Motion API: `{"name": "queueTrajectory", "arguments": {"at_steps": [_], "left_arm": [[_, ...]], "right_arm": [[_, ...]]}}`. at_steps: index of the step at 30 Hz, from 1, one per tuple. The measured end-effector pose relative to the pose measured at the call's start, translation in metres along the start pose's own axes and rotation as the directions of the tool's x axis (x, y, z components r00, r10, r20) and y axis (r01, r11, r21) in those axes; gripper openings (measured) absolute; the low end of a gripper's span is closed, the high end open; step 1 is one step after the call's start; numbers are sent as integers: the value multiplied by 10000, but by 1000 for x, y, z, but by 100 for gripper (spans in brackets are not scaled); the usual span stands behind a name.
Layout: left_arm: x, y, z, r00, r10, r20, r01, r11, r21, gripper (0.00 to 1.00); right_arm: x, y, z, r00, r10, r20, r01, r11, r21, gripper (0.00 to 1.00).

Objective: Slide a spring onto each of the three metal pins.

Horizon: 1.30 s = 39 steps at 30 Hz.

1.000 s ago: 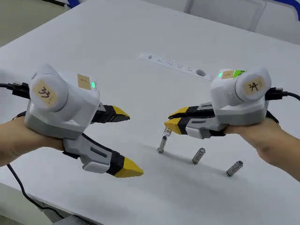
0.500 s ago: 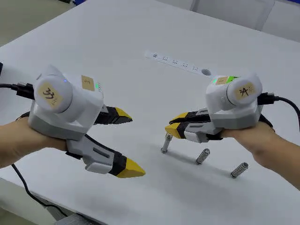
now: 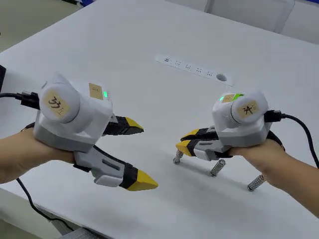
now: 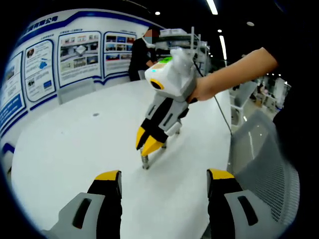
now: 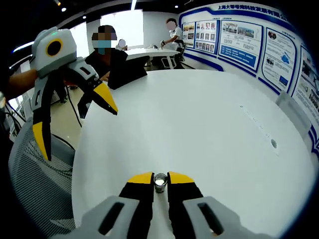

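No change on left gripper point(image 3: 149, 158): yellow-tipped jaws spread wide, empty, above the matte white table point(image 3: 149, 69). right gripper point(image 3: 180, 141) has dropped lower, tips pinching the coiled steel spring point(image 5: 160, 181) down over the leftmost pin point(image 3: 178, 157). middle pin point(image 3: 217, 168) and right pin point(image 3: 256, 182) slant, coil-wrapped.

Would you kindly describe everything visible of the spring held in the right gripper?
The spring is a small silvery metal coil, seen end-on as a ring in the right gripper view, pinched between the yellow fingers of the right gripper. In the head view it stands slightly tilted, running from the fingers down towards the white table.
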State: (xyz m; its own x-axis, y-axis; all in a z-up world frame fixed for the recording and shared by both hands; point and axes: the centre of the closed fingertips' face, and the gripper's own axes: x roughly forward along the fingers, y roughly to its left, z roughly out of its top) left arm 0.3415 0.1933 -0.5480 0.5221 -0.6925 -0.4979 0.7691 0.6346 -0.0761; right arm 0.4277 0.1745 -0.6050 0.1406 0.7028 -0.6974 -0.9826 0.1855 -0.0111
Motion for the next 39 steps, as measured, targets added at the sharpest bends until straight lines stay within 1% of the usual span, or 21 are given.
{"name": "queueTrajectory", "arguments": {"at_steps": [7, 10, 14, 16, 19, 22, 26, 29, 31, 34, 36, 39], "left_arm": [[-2, 3, 0, 10000, 78, 58, -78, 10000, -32, 70], [-2, 3, 1, 9999, 72, 108, -71, 9999, -71, 70], [-2, 3, 0, 10000, 80, 39, -80, 9999, -61, 70], [-2, 3, 0, 10000, 74, 13, -74, 10000, -25, 70], [-1, 2, 2, 9999, 39, 118, -38, 10000, -74, 70], [-1, 3, 2, 9999, 56, 83, -55, 10000, -60, 70], [-1, 3, 3, 9999, 24, 116, -24, 10000, -49, 69], [0, 2, 2, 9999, 13, 110, -12, 10000, -58, 69], [0, 2, 2, 10000, 16, 91, -16, 10000, -55, 70], [0, 3, 1, 10000, 23, 47, -23, 10000, -62, 70], [0, 5, 0, 10000, 66, -34, -66, 10000, -8, 69], [1, 7, 0, 9999, 84, -55, -84, 10000, -5, 69]], "right_arm": [[3, -1, -9, 9997, -67, -231, 64, 9999, -107, 11], [5, -3, -11, 9996, -109, -256, 109, 9999, -10, 11], [6, -3, -16, 9995, -99, -315, 103, 9998, 145, 11], [7, -2, -16, 9995, -90, -297, 95, 9998, 170, 12], [7, -2, -15, 9996, -81, -260, 87, 9997, 232, 12], [6, -3, -16, 9995, -116, -307, 124, 9996, 249, 14], [4, -3, -16, 9996, -113, -247, 121, 9995, 294, 15], [2, -2, -15, 9996, -131, -235, 137, 9996, 242, 15], [-2, -2, -11, 9998, -121, -125, 124, 9996, 252, 16], [-10, -4, -2, 9997, -184, 145, 181, 9996, 229, 17], [-15, -6, 1, 9995, -236, 229, 232, 9996, 155, 17], [-24, -11, 3, 9986, -377, 368, 372, 9992, 143, 18]]}}
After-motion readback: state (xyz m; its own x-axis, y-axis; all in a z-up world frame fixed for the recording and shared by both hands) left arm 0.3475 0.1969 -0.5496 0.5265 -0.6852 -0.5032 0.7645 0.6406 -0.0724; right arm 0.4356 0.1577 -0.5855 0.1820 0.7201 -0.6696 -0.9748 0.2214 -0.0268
